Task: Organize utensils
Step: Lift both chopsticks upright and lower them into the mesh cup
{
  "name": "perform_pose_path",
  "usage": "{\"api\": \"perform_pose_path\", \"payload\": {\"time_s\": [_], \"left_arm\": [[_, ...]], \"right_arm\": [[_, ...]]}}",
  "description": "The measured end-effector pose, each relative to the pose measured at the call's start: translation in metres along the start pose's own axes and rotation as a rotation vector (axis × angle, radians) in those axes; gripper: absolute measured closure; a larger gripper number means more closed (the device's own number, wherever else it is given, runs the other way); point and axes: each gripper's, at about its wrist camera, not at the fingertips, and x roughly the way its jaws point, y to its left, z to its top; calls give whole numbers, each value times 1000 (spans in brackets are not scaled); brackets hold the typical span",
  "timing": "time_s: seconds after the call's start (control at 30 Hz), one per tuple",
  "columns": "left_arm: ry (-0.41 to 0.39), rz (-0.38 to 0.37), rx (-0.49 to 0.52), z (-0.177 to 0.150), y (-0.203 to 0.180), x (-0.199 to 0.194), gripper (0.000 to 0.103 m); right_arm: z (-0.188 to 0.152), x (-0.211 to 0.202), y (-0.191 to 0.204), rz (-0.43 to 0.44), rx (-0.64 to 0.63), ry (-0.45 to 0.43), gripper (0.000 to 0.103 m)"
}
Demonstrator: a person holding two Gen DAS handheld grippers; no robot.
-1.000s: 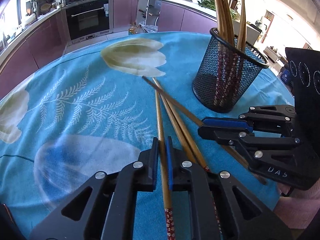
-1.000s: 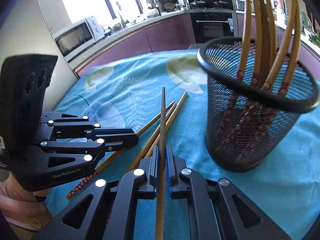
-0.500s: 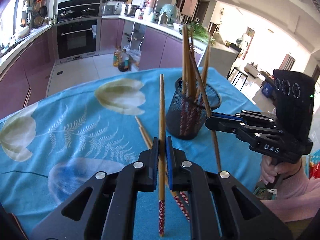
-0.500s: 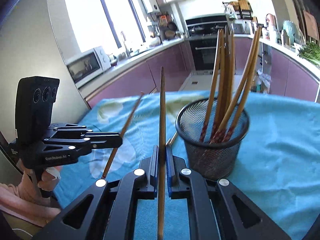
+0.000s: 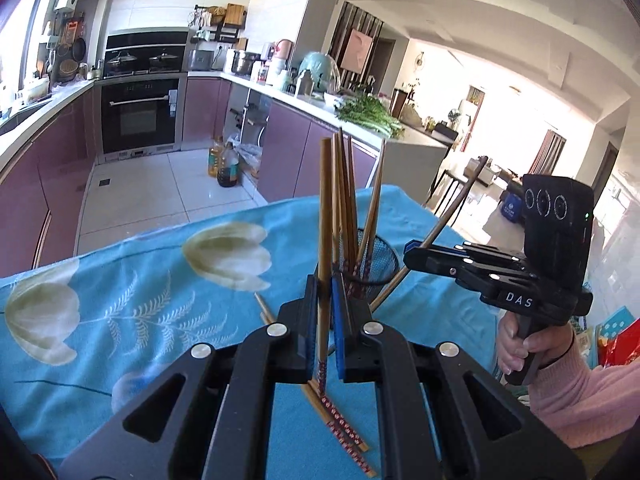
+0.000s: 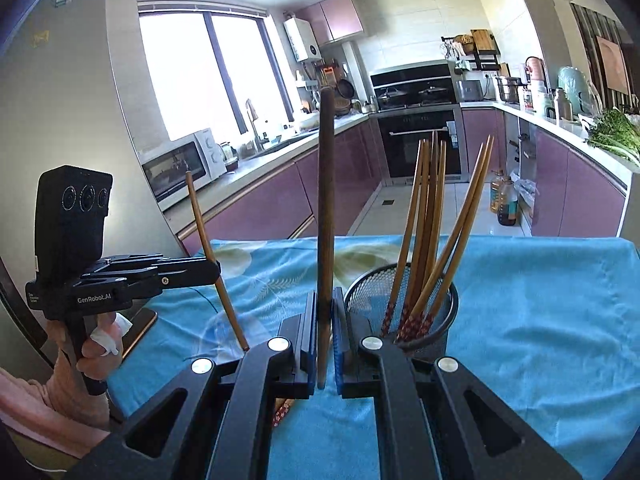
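Chopsticks [image 5: 325,216] [image 6: 326,200], one clamped near-upright in each of left gripper [image 5: 325,320] and right gripper [image 6: 325,340], stand above the table [image 6: 540,320] beside the mesh holder [image 6: 436,292], apparently oriented for end-first insertion among those already stored.

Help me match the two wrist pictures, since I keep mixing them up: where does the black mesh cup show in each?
Left wrist: the black mesh cup sits at centre, just beyond the left claw.
Right wrist: right of centre, beside the right claw.
Shared landmark: the blue flowered tablecloth under it.
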Motion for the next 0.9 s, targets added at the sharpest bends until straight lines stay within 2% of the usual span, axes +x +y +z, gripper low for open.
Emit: {"api": "perform_pose_path", "payload": {"time_s": [0.2, 0.57, 0.9], "left_arm": [[-56, -27, -3, 25, -7, -6, 95], [-135, -51, 65, 70, -38, -14, 95], [-153, -37, 91, 93, -57, 2, 95]], "right_arm": [[22, -9, -2, -2, -28, -51, 97], [51, -23, -7, -24, -62, -123, 97], [65, -18, -14, -51, -69, -165, 97]]}}
